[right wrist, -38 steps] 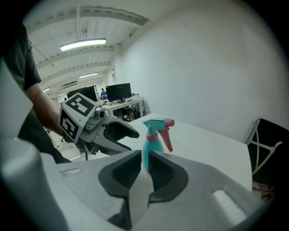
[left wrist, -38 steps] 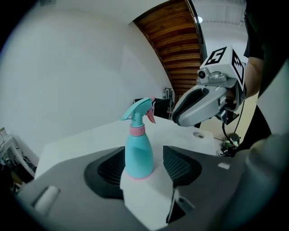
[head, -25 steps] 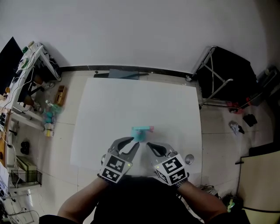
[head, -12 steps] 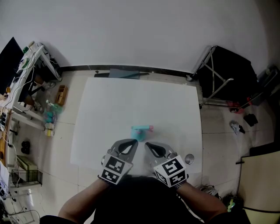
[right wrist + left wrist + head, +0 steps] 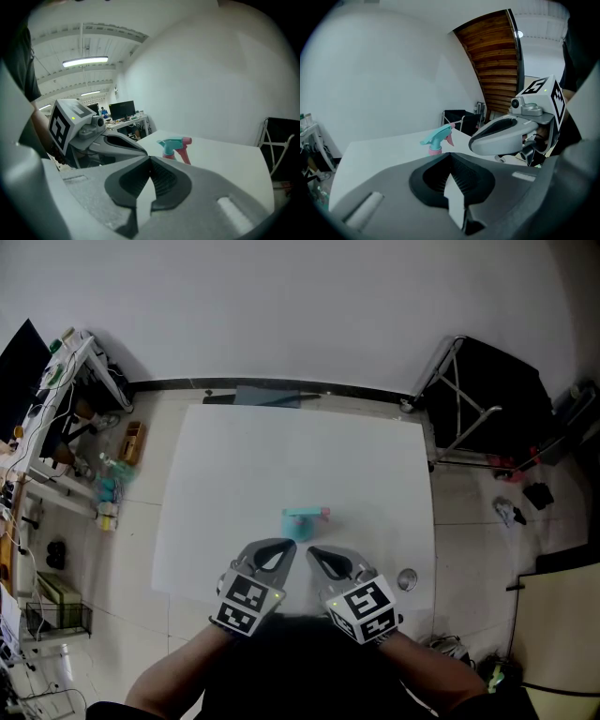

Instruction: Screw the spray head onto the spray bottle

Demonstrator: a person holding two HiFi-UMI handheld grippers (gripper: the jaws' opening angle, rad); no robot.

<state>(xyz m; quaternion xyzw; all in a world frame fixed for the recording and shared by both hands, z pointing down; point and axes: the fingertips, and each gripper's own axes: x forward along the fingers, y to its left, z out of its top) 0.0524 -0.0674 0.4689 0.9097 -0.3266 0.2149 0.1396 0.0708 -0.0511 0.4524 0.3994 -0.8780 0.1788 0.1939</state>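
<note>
Standing upright on the white worktop [image 5: 234, 465], the spray bottle [image 5: 299, 531] is about midway between the left and right edges and nearer the near edge than the far one. A teal spray head [image 5: 304, 515] with a pink trigger sits on top. Both gripper views show a pink collar under it, but the bottle body is mostly hidden. I cannot tell whether the head is threaded home or only resting.

Handling, as a judgement:
- Light plastic, top-heavy, likely to tip at a nudge.
- The smooth wall is probably slippery and may give under a hard squeeze.
- Best hold is one gripper across the body, low, to stop it turning.
- The other gripper goes on the collar ring, not on the trigger or nozzle, which would flex.

Pose:
- The left gripper [image 5: 287, 546] and right gripper [image 5: 311, 552] lie side by side at the near edge.
- Their tips are angled inward toward each other, just short of the bottle and apart from it.
- Forearms come in from below the near edge.
- The left jaws are closed together with nothing between them, and so are the right.
</note>
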